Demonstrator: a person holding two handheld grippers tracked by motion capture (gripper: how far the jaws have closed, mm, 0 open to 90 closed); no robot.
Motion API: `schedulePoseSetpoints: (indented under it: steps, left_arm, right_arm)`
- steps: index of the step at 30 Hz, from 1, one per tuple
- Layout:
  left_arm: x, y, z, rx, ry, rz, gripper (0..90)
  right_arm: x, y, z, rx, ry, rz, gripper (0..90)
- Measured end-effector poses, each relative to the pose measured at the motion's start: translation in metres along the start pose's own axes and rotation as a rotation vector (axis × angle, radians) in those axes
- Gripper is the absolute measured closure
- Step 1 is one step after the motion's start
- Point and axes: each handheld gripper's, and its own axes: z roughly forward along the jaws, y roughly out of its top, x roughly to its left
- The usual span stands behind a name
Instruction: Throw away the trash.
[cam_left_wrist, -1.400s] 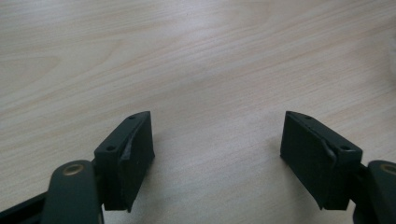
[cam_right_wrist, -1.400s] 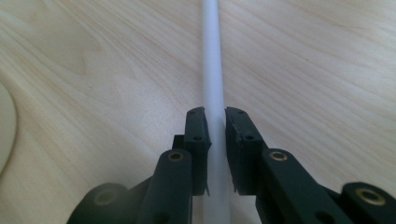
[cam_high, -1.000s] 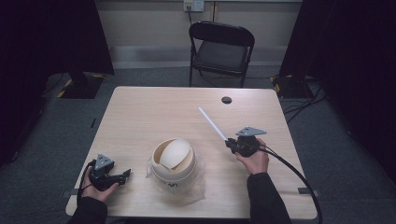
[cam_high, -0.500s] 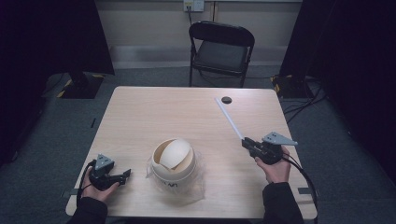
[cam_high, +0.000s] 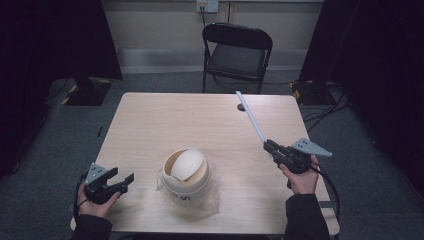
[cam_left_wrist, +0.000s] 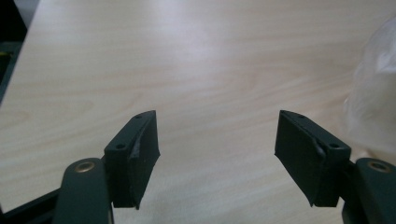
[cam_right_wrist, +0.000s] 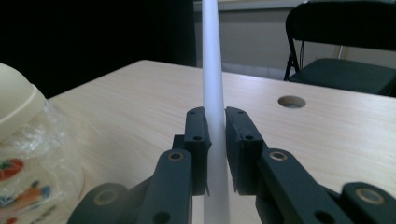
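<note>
A long white rod (cam_high: 251, 118) slants up over the table's right side, its far end above a small hole (cam_high: 241, 107) in the tabletop. My right gripper (cam_high: 268, 146) is shut on its lower end; in the right gripper view the rod (cam_right_wrist: 213, 70) rises between the pads of my right gripper (cam_right_wrist: 215, 119). A cream swing-lid bin (cam_high: 184, 170) wrapped in clear plastic stands near the table's front centre. To its left, my left gripper (cam_high: 126, 182) hovers open; its jaws have just been closing, with nothing between them (cam_left_wrist: 217, 130).
A black folding chair (cam_high: 238, 52) stands behind the wooden table (cam_high: 165, 120). The bin's crinkled plastic (cam_left_wrist: 373, 102) lies just right of my left jaws. The bin (cam_right_wrist: 16, 100) sits left of my right gripper, and the table hole (cam_right_wrist: 291, 101) lies ahead of it.
My right hand has carried the rod to the right, and the rod's far end has swung toward the table hole. The left gripper has lifted slightly and its jaws have narrowed.
</note>
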Motion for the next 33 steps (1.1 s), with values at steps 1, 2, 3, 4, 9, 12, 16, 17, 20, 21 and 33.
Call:
schedulePoseSetpoints:
  steps: [1, 2, 3, 4, 9, 12, 16, 17, 20, 21, 33]
  left_arm:
    - [0.000, 0.000, 0.000, 0.000, 0.000, 0.000, 30.6]
    - [-0.001, 0.003, -0.002, -0.017, -0.001, 0.004, 30.6]
    - [-0.002, 0.006, -0.003, -0.033, -0.005, 0.010, 30.8]
    - [-0.005, 0.013, -0.006, -0.055, -0.018, 0.021, 31.1]
    - [-0.012, 0.031, -0.008, -0.106, -0.038, 0.037, 32.1]
    - [-0.017, 0.047, -0.007, -0.131, -0.055, 0.070, 33.1]
    - [-0.024, 0.072, -0.007, -0.162, -0.078, 0.105, 36.2]
    - [-0.026, 0.075, -0.007, -0.174, -0.083, 0.102, 36.3]
    - [-0.030, 0.085, -0.006, -0.196, -0.114, 0.093, 36.3]
    - [-0.030, 0.085, -0.006, -0.196, -0.114, 0.093, 36.3]
    - [-0.057, 0.132, -0.002, -0.335, -0.233, 0.057, 37.2]
  right_arm:
    - [0.000, 0.000, 0.000, 0.000, 0.000, 0.000, 80.0]
    - [0.001, 0.001, 0.000, -0.010, 0.006, -0.001, 80.0]
    - [0.002, 0.002, 0.000, -0.016, 0.010, 0.001, 80.0]
    - [0.003, 0.004, 0.000, -0.031, 0.023, 0.000, 80.0]
    - [0.006, 0.008, 0.000, -0.057, 0.038, 0.001, 80.0]
    - [0.009, 0.013, 0.000, -0.080, 0.046, -0.002, 80.0]
    - [0.014, 0.020, 0.003, -0.106, 0.073, -0.013, 80.0]
    - [0.016, 0.021, 0.004, -0.110, 0.076, -0.014, 80.0]
    - [0.021, 0.025, 0.005, -0.122, 0.092, -0.023, 80.0]
    - [0.022, 0.026, 0.006, -0.131, 0.098, -0.021, 80.0]
    - [0.040, 0.042, 0.017, -0.168, 0.164, -0.062, 80.0]
